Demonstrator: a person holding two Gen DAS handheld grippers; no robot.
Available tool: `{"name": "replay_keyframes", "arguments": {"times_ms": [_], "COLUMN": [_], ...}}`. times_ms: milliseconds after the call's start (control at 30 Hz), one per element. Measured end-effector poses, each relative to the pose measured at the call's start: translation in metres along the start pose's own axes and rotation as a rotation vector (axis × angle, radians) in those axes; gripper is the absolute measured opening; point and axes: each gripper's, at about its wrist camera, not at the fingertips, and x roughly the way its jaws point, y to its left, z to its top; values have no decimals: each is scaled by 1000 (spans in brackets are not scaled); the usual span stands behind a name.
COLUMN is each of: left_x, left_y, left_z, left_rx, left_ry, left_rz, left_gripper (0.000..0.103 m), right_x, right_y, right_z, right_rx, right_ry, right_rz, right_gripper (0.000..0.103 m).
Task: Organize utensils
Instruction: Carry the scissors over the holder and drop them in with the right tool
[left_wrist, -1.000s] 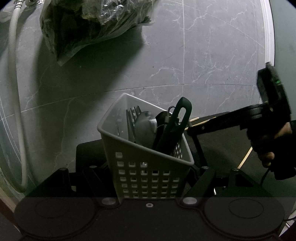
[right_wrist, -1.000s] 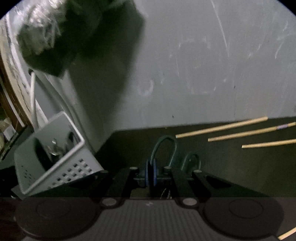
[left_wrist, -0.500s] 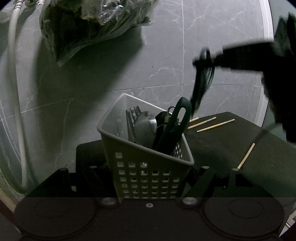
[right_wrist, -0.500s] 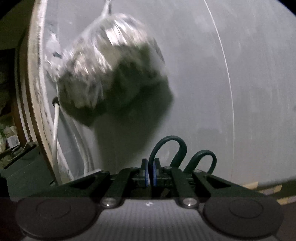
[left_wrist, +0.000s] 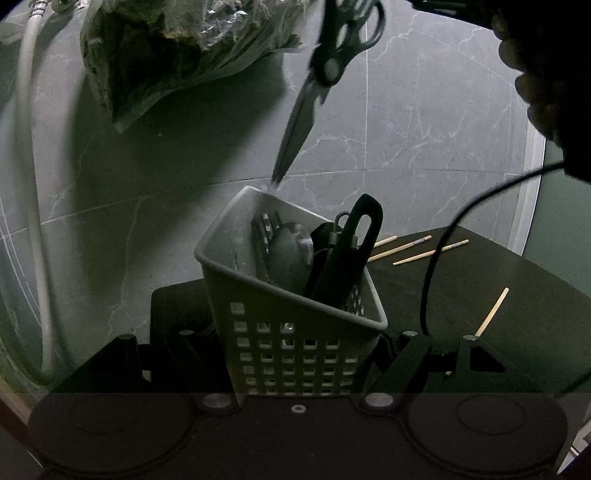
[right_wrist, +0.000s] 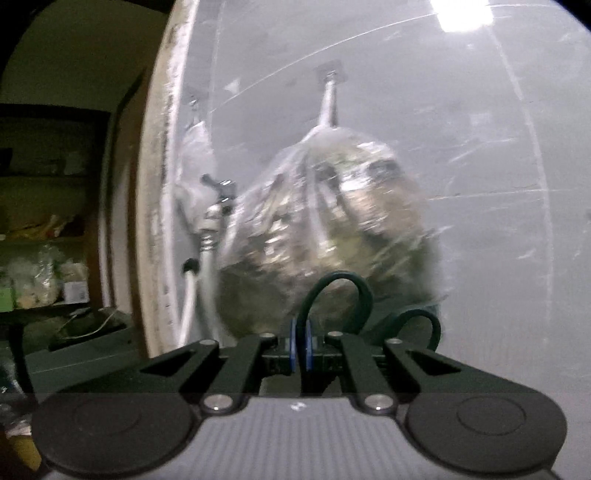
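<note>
Perforated plastic caddy (left_wrist: 295, 347), pointed steel scissors (left_wrist: 301, 110)

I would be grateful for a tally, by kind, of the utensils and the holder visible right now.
Pale perforated plastic utensil basket: 1
Black-handled scissors, hanging blades-down above the basket: 1
Light wooden chopsticks on the dark table: 4
Metal spoon in the basket: 1
Metal fork in the basket: 1
Black slotted-handle tool in the basket: 1
Total: 9

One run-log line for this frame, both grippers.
left gripper: shut on caddy | right gripper: shut on scissors, tips down above caddy | chopsticks on table
</note>
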Motion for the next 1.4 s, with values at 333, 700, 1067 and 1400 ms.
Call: {"name": "replay_keyframes", "arguments": {"times_ms": [333, 700, 1067, 1400], "left_x": [0, 1, 1, 3], "left_y": [0, 0, -1, 1], "left_z": [0, 0, 0, 3], "left_rx": [0, -1, 3, 11], "left_ry": [0, -1, 1, 16], "left_rz": [0, 2, 1, -9], "left_gripper": [76, 76, 76, 76], "right_x": [19, 12, -46, -86], "right_y": [45, 50, -5, -47], "right_z": [-58, -77, -62, -124], "right_rx": [-108, -89, 103, 274], "right_ry": [228, 353, 281, 555], "right_rz": [67, 100, -62, -407], "right_gripper": [8, 50, 103, 103]}}
